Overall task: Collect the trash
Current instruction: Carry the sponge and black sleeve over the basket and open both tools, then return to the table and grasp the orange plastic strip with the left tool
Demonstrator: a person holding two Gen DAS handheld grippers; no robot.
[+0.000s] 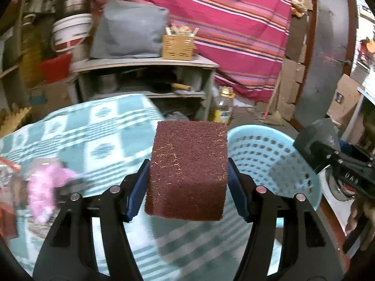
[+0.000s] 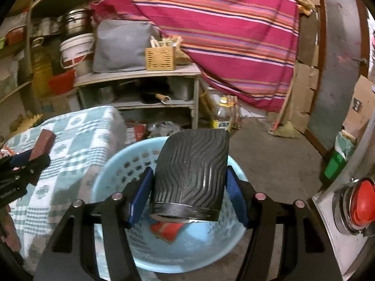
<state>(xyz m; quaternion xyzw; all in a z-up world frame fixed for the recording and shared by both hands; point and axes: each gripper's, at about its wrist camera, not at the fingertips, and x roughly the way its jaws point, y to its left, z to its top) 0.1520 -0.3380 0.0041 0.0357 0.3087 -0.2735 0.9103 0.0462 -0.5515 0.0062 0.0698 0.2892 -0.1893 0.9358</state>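
The left gripper (image 1: 188,178) clamps a maroon scouring pad (image 1: 187,171) between its blue fingers (image 1: 138,194), above a green checked cloth (image 1: 93,135), with the pale blue perforated basket (image 1: 269,154) just right of the fingertips. The right gripper (image 2: 188,189) grasps a ridged black slab (image 2: 191,175) directly over that basket (image 2: 112,175), where a red wrapper (image 2: 167,230) lies below the fingers.
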